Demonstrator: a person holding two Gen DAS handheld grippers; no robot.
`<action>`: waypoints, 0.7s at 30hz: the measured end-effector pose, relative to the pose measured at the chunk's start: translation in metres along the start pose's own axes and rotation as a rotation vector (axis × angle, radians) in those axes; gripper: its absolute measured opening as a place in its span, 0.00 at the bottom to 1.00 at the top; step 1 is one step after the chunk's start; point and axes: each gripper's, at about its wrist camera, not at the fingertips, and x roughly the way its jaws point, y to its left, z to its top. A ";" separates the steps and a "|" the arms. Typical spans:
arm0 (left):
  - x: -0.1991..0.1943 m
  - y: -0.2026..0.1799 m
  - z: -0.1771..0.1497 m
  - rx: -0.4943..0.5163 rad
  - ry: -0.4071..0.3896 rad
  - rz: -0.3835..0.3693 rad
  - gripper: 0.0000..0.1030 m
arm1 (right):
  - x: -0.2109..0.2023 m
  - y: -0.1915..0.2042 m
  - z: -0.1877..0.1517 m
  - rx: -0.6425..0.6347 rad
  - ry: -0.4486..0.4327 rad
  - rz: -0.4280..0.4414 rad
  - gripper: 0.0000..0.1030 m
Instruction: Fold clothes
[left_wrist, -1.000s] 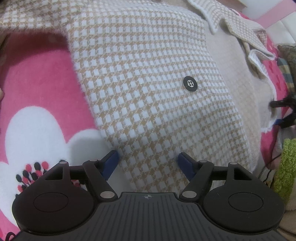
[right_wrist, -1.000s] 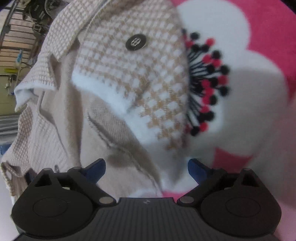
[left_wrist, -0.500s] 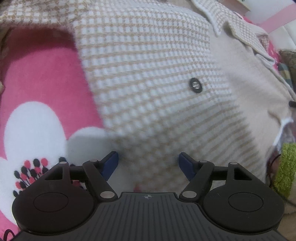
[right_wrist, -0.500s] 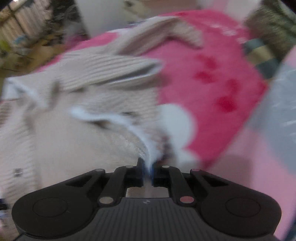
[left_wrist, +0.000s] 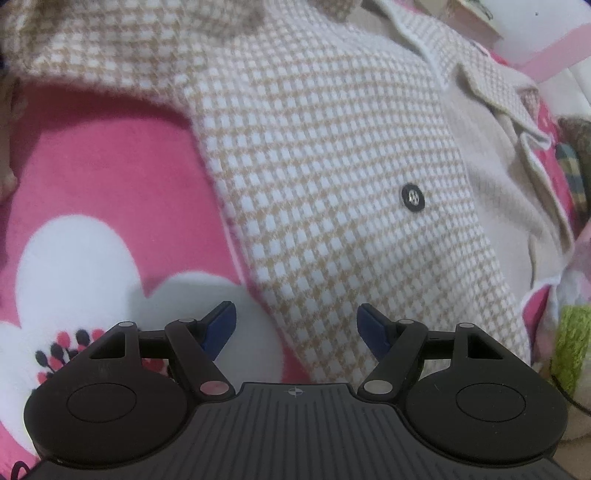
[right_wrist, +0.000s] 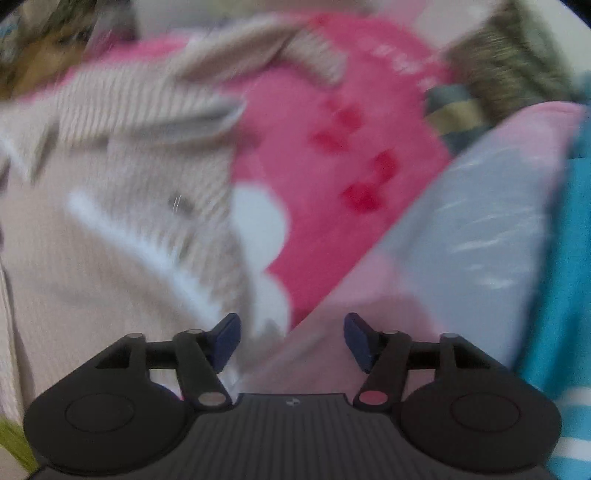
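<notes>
A pink blanket with big white flowers covers the surface, and on it lies the checked beige and white jacket, spread wide. Its pale plain lining is turned up on the right side in the left wrist view. One dark button sits on the checked front. The left claw hangs over the jacket's lower edge, released, with nothing between its blue pads. The right claw has just been opening and is now released; the blurred jacket lies beyond it, not between the pads
</notes>
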 end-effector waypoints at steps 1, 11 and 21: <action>-0.002 0.001 0.001 -0.002 -0.010 0.001 0.71 | -0.012 -0.002 0.009 0.030 -0.032 0.036 0.66; -0.036 0.007 0.031 0.049 -0.194 0.157 0.69 | -0.008 0.232 0.096 -0.407 -0.113 0.591 0.51; -0.032 0.009 0.083 0.124 -0.384 0.153 0.68 | 0.084 0.440 0.175 -0.786 -0.114 0.440 0.26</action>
